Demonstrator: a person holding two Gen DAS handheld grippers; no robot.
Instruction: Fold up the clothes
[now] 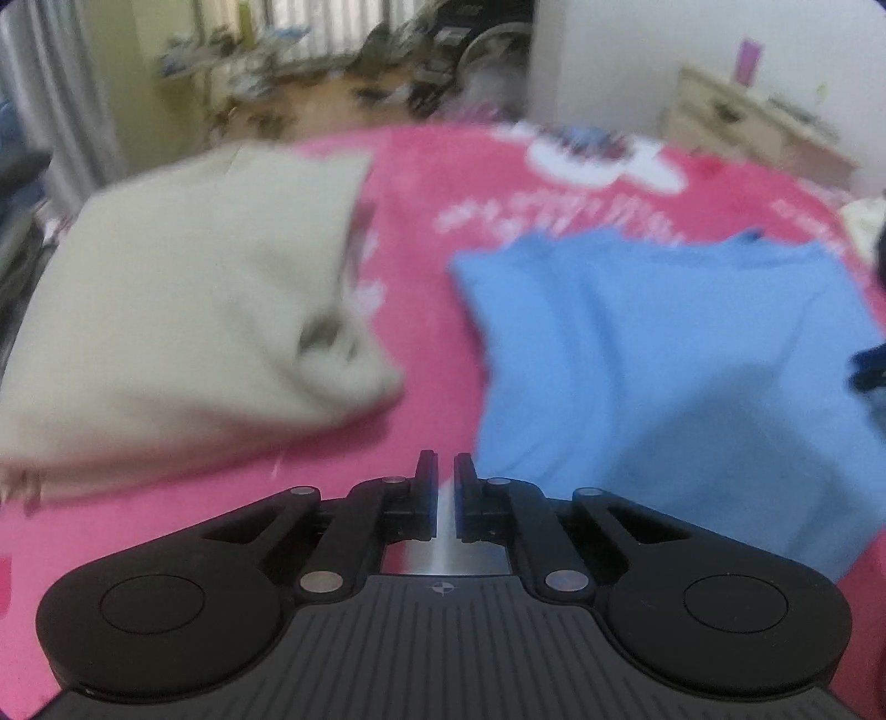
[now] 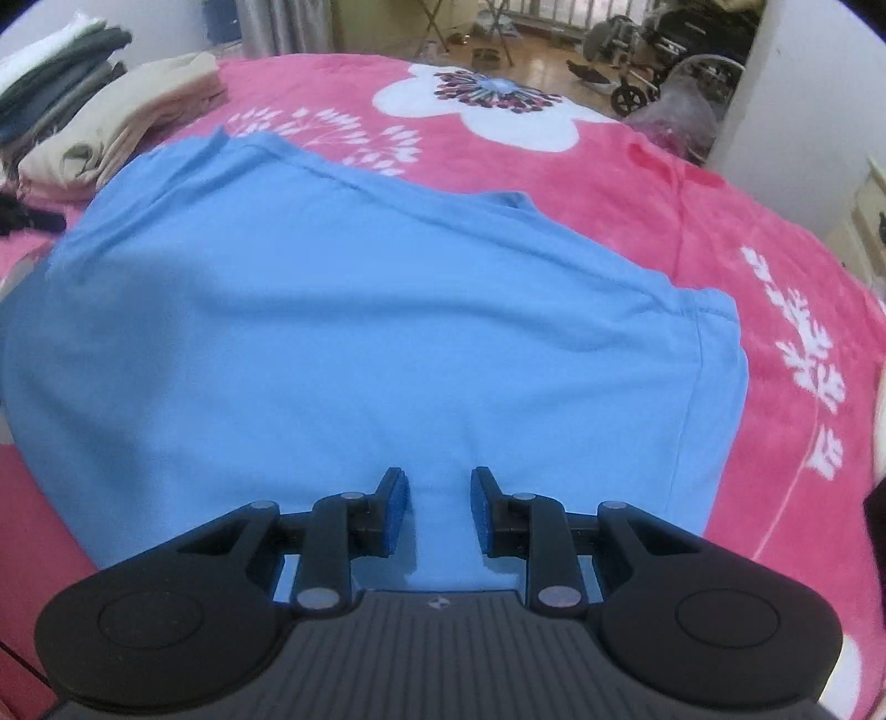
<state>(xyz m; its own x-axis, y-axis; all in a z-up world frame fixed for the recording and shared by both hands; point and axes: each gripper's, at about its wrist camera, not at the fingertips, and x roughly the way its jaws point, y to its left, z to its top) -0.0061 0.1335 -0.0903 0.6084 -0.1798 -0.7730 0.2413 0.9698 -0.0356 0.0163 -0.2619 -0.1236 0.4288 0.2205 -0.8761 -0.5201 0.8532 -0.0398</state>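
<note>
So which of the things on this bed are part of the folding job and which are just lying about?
Job in hand:
- blue shirt, spread flat
- beige folded clothes
- dark folded pile

Lying about:
- pink floral blanket, only the surface
- wheelchair beyond the bed
- dresser

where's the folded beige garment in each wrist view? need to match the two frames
Left wrist: folded beige garment fills the left half, blurred, lying on the pink blanket, apart from the blue shirt on its right.
Right wrist: folded beige garment is small at the upper left, just past the blue shirt's far-left corner.
Shared landmark: the white flower print on the blanket, beyond the shirt in both.
</note>
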